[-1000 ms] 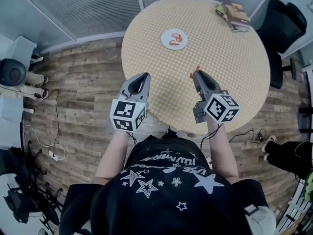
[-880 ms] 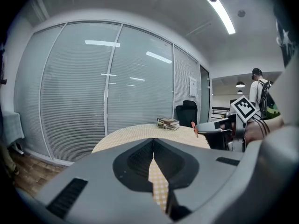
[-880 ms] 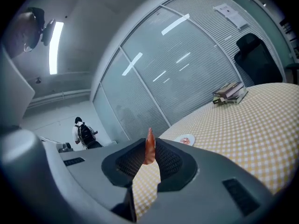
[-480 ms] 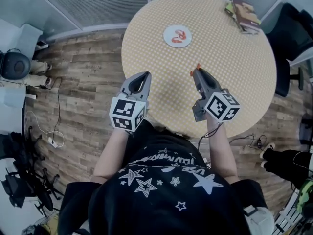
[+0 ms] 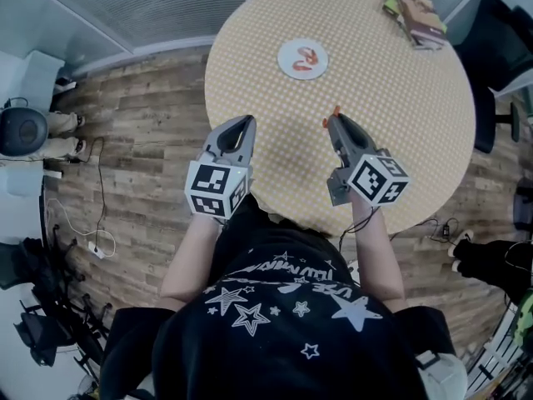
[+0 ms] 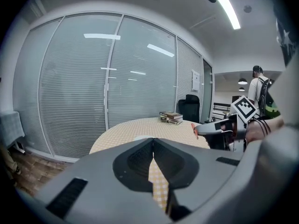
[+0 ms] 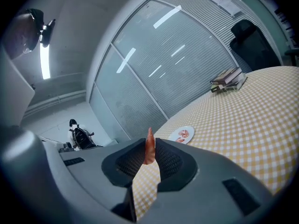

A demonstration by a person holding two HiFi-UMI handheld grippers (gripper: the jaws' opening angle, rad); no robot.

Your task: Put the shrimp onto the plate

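Closest to me was the person in the starry black shirt [image 5: 283, 307], standing at the near edge of the round checkered table [image 5: 391, 115] with a gripper in each hand. The left gripper [image 5: 246, 122] hung over the near left edge of the table with its jaws pressed together and nothing in them. The right gripper [image 5: 333, 120] was the busy one. Its jaws were clamped on a small orange shrimp [image 7: 149, 147], with the thin tip poking out past the jaws. It hovered above the table, well short of the target.

Further out, the white plate [image 5: 302, 59] sat on the far part of the table with a couple of shrimp [image 5: 307, 56] on it already. A stack of books [image 5: 414, 8] lay at the far right edge, and a black chair [image 5: 500, 48] stood past that.

My worry was that skinny pinch. The shrimp looked slick and barely held, so a quick swing toward the plate could let it slide out onto the tablecloth. The plate also looked crowded, so a sloppy release might land it on the rim or bump the ones already there.
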